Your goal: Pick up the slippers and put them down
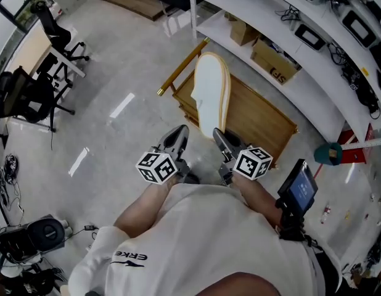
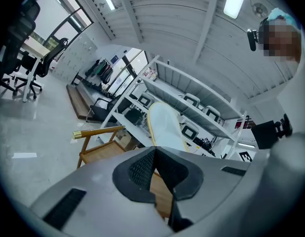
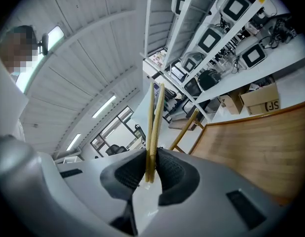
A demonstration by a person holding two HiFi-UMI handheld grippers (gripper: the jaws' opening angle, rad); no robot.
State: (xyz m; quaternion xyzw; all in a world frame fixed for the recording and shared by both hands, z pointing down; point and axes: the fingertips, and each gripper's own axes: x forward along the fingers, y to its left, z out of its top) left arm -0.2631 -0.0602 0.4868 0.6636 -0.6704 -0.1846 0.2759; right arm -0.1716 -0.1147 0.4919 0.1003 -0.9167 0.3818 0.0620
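Standing on the pale floor [image 1: 116, 60] at far left are black office chairs [image 1: 30, 94]. The left tongs [image 1: 177, 135] are pressed together with nothing between them, just beside the slippers [image 1: 212, 94]. These white-soled, yellow-edged slippers stand upright, their lower end pinched flat together in the right tongs [image 1: 220, 137], above a wooden cart [image 1: 264, 119]. White shelves [image 1: 314, 73] line the right.

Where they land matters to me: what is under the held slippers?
A wooden table lies below the slippers, which the right tongs pinch. The slippers cover part of its top; what lies there cannot be seen.
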